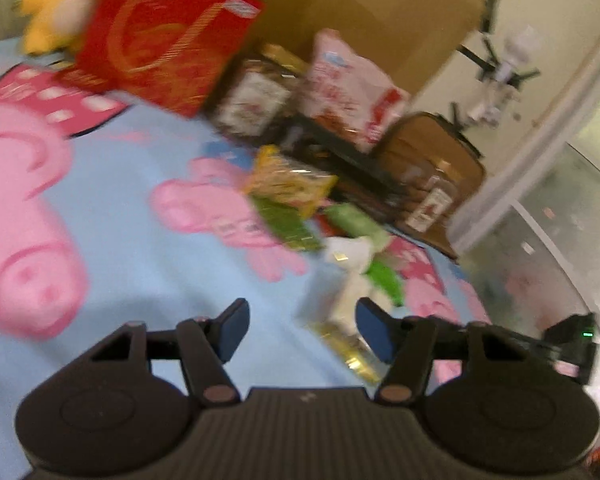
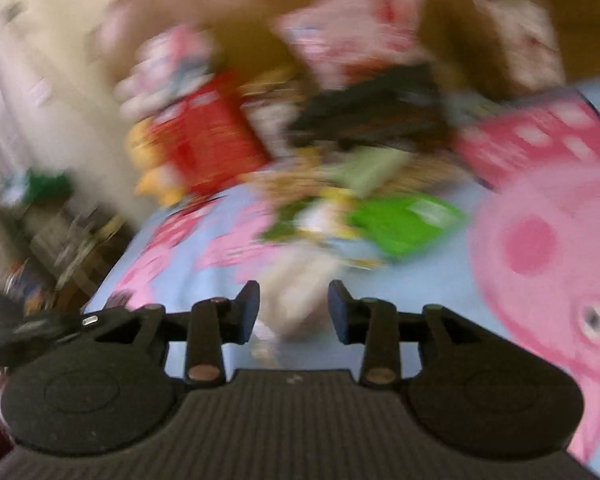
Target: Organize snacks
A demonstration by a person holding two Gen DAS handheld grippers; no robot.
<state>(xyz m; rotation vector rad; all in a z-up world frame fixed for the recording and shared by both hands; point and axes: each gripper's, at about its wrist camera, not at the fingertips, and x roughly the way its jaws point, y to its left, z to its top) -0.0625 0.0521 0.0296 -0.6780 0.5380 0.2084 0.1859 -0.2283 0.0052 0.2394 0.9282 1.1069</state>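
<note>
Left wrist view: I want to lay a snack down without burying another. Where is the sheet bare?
Bare: the blue sheet between the big pink pig print and the open left gripper. Crowded: the snack packets ahead, up to the red box.

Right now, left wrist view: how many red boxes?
1. The red box stands at the top left on the blue pig-print blanket, beside the yellow plush toy. Blur and the snack pile may hide others.

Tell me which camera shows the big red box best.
The left wrist view: the red box stands near, large, with its gold pattern readable despite mild blur. The right wrist view shows it smaller and heavily smeared, only a red shape beside the yellow plush toy.
</note>
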